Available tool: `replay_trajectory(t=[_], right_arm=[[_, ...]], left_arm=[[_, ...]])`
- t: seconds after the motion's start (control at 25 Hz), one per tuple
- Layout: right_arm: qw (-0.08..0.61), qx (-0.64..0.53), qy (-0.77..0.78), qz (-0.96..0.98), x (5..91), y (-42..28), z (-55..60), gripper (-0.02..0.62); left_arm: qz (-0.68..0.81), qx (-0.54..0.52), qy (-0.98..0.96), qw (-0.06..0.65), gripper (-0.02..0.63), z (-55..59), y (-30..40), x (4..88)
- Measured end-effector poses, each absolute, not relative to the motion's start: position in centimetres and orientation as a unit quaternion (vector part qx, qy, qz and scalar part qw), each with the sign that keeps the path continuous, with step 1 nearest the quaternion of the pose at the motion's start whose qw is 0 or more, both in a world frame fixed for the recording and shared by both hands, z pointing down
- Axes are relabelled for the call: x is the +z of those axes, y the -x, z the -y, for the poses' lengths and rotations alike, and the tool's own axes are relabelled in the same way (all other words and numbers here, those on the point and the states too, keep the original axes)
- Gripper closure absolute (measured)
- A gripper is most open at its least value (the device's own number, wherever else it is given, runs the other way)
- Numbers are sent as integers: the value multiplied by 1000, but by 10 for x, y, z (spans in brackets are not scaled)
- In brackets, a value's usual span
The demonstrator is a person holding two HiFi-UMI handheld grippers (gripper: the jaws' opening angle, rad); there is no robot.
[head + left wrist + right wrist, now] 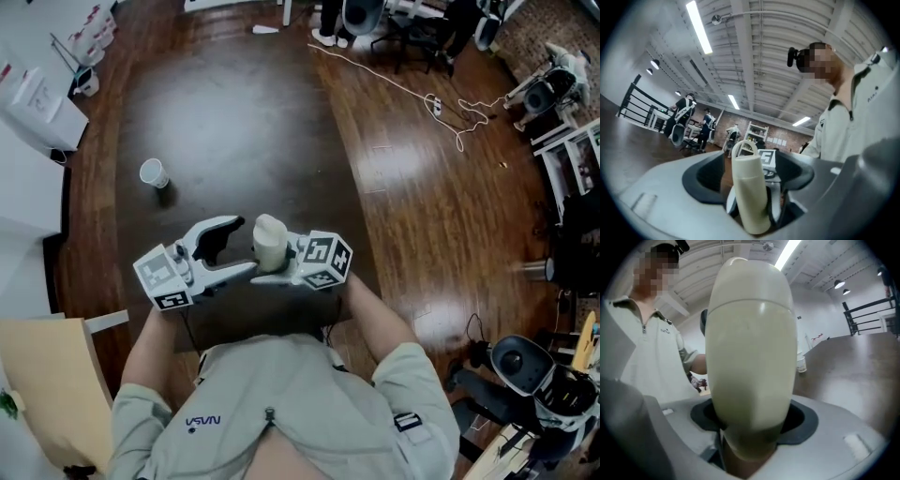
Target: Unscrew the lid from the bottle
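Note:
A cream bottle (270,242) with a domed lid (750,282) stands upright in the air over the near edge of the dark table (234,112). My right gripper (273,260) comes in from the right and is shut on the bottle's lower body, which fills the right gripper view (750,362). My left gripper (242,246) reaches in from the left with its jaws spread wide. In the left gripper view the bottle (750,197) stands in the middle of the gap. The dark pads (701,176) on both sides stay apart from it.
A white paper cup (154,173) stands on the table's left part, farther away. A beige chair (47,375) is at my lower left. White boxes (37,103) sit beyond the table's left edge. A white cable (403,89) and office chairs lie on the wooden floor to the right.

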State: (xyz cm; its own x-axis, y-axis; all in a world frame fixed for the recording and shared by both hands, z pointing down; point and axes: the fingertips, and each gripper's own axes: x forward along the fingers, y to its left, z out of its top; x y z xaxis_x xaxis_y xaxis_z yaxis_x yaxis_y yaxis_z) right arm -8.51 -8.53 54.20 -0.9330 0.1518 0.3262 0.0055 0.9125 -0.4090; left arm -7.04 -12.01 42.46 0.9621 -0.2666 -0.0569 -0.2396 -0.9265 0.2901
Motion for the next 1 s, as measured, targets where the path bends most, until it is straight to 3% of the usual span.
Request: replay_trajectory(t=[0.4,0.52,0.72,1.0], right_arm=[[227,183,228,929,485,83,12,296],[231,180,225,929,483,84,11,296],[248,167,163,940,492,81,31,296],[292,146,-54,944,517,83,94,296]], left_arm=[[-92,-55,-982,157,255,81,36,377],[-115,-57,-978,165,322,73,37,375],[-49,-50,-985,161,322,87,33,380],[196,-50,-966,162,307,134,40,397]])
